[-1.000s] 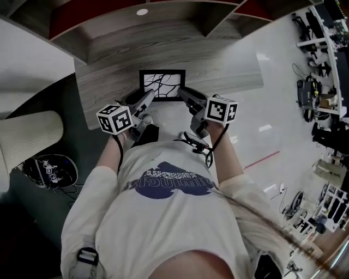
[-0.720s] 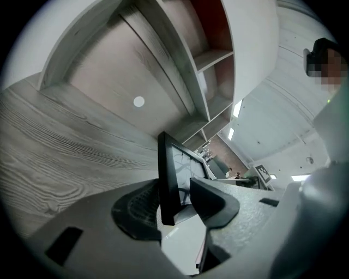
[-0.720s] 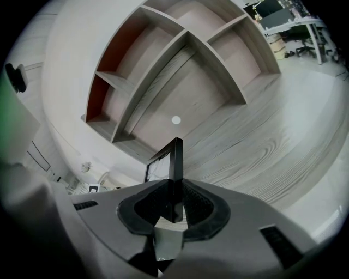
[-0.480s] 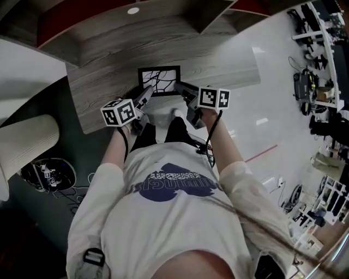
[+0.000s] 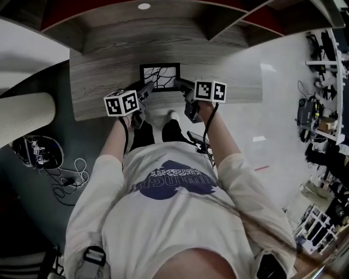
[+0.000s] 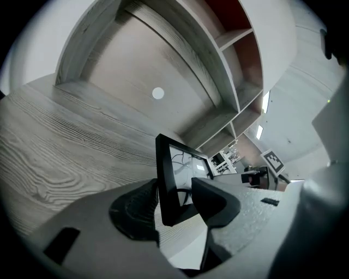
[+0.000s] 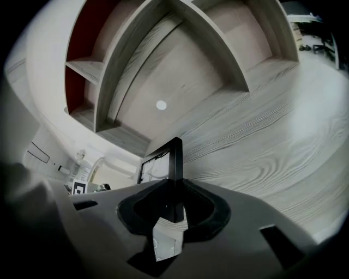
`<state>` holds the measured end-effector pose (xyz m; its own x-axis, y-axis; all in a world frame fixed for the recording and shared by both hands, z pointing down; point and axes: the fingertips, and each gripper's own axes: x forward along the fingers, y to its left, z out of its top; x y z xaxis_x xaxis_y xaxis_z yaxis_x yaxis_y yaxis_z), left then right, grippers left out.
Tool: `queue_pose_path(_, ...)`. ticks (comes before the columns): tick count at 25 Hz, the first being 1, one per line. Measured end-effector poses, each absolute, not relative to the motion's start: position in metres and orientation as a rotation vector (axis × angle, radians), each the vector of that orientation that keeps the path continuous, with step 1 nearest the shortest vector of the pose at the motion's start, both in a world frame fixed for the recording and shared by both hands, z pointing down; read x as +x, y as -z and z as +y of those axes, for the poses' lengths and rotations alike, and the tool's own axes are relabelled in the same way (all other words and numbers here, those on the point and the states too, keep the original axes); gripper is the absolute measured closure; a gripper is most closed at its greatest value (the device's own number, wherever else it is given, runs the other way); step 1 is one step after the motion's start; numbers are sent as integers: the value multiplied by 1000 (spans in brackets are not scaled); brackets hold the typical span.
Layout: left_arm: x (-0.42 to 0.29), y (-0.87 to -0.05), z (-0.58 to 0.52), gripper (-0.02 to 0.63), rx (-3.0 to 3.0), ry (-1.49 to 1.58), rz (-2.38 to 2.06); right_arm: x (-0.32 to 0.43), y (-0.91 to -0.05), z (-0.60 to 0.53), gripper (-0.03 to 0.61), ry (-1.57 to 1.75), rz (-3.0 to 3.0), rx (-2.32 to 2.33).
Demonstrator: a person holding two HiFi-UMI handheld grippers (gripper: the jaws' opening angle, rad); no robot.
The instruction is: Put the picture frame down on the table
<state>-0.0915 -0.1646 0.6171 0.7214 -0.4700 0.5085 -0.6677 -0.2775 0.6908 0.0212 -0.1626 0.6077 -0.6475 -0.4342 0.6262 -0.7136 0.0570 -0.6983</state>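
Grey wood-grain table [image 5: 98, 87] below a shelf unit [image 5: 152, 32], picture frame [image 5: 160, 76] near its front edge.
Left gripper [image 5: 145, 91] clamps the frame's left side and right gripper [image 5: 180, 85] clamps its right side; contact with the tabletop is unclear.

a grey wood-grain surface [image 5: 103, 82] runs below a shelf unit [image 5: 163, 30] of the same wood, with red panels [image 7: 82, 43] in some bays and a small white disc [image 5: 144, 6] on its back board. to the right lies a glossy pale floor [image 5: 278, 114], with cluttered racks [image 5: 319, 109] at the edge. to the left are a dark floor [image 5: 54, 152], loose cables [image 5: 71, 182] and a rounded cream piece of furniture [image 5: 24, 117].
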Motion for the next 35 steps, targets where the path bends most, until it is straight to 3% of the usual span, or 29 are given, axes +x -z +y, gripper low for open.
queue_pose_path(5, -66, -622, -181, 437, 1917, -351, -920, 46, -613, -184, 503, -1610, -2055, 1111)
queue_pose_path(10, -87, -637, -185, 436, 1893, -393, -964, 26, -630, -191, 503, -1578, -2026, 1064)
queue_pose_path(35, -63, -673, -196, 431, 1739, -596, -922, 47, -661, -211, 497, -1459, -1764, 1012)
